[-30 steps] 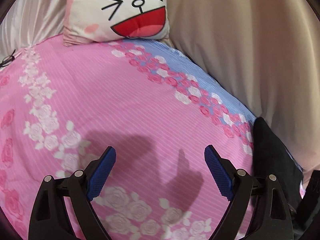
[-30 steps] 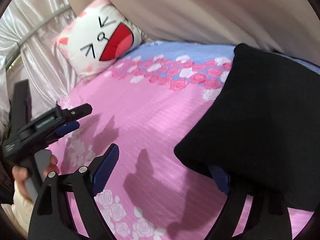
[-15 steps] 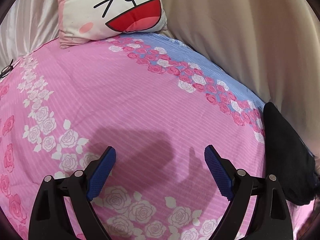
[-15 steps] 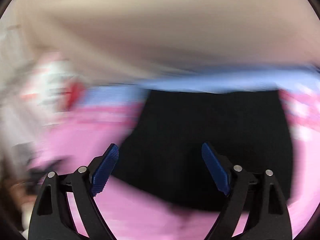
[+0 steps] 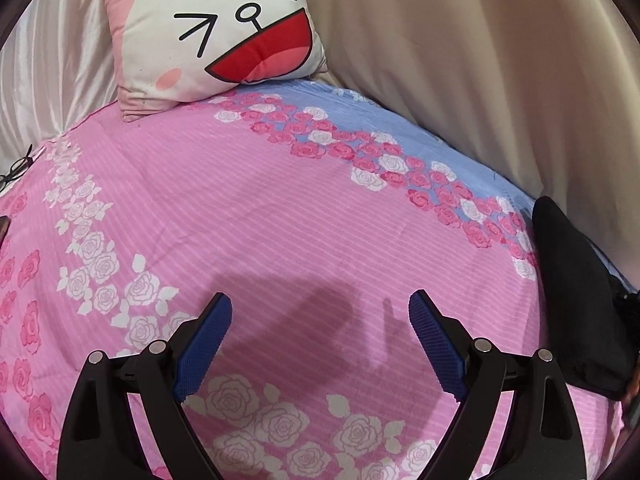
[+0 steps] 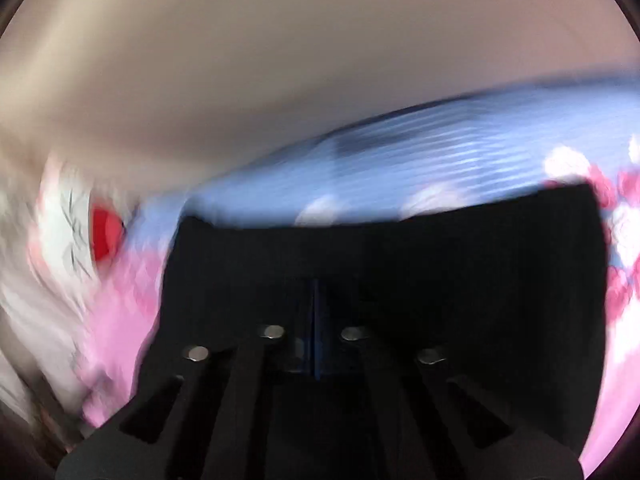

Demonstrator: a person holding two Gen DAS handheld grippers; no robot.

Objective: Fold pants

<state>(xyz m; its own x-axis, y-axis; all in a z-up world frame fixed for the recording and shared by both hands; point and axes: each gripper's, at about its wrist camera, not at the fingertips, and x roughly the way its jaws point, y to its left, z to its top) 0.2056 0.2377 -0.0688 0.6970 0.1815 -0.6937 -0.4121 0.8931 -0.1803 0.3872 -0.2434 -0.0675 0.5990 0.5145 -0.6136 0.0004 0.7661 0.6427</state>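
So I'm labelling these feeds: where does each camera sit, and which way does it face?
Left wrist: on the left gripper, facing across the pink floral bedsheet to the cat-face cushion; its blue-padded fingers show, spread.
Right wrist: on the right gripper, blurred, facing the folded black pants; fingers together.
Shared: sheet, cushion, pants.

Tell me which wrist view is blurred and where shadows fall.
Left wrist view: sharp, with fisheye bending at the edges; the open left gripper casts dark shadows on the pink floral bedsheet between its fingers. Right wrist view: heavy motion blur smears the cartoon-face pillow and sheet; the black pants read as a flat dark mass, and the right gripper looks shut, pads together.
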